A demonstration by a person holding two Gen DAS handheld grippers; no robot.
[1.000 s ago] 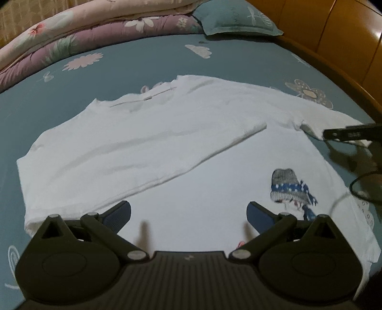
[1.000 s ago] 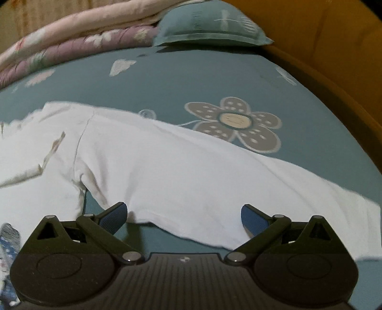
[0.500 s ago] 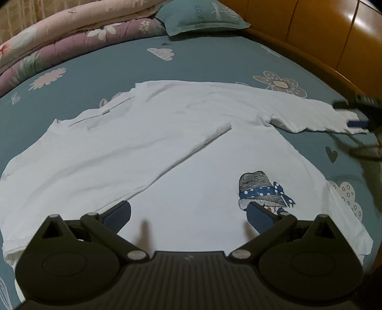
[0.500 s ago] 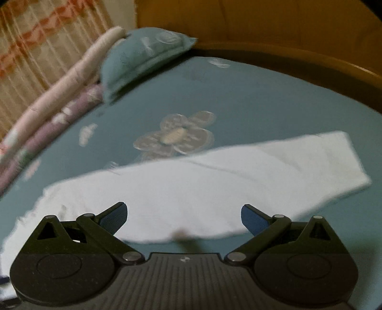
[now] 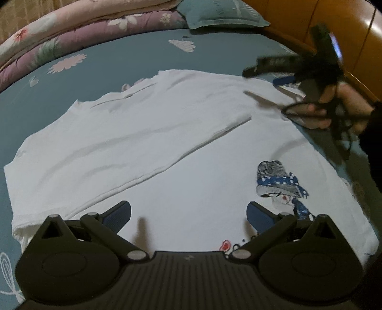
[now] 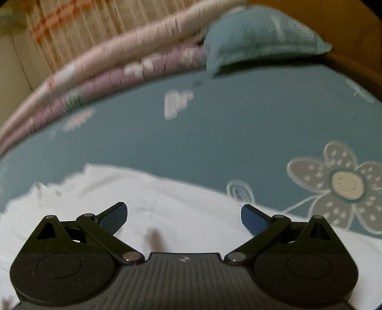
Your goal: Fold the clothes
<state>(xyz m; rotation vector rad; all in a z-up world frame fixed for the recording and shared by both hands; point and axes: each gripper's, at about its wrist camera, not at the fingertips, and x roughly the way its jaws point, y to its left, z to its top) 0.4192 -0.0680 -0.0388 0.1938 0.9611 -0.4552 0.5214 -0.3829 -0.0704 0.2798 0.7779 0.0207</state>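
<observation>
A white long-sleeved shirt (image 5: 167, 147) lies flat on the teal bedsheet (image 5: 119, 62), one sleeve folded across its body, a printed figure in a blue scarf (image 5: 279, 183) near its lower right. My left gripper (image 5: 188, 214) hovers open over the shirt's lower part, nothing between its fingers. In the left wrist view the right gripper (image 5: 267, 71) shows blurred at the upper right, a hand (image 5: 339, 107) holding it above the shirt's shoulder. In the right wrist view my right gripper (image 6: 183, 218) stands open over white shirt fabric (image 6: 167, 205).
Folded pink and purple quilts (image 5: 71, 31) and a teal pillow (image 5: 224, 14) lie along the far side of the bed. A wooden headboard (image 5: 346, 35) rims the right side. A grey flower print (image 6: 339, 186) marks the sheet beside the shirt.
The right gripper has swung from the outstretched sleeve end back towards the shirt's shoulder, still open. The left gripper's view shifted slightly over the shirt; its jaws stayed open.
</observation>
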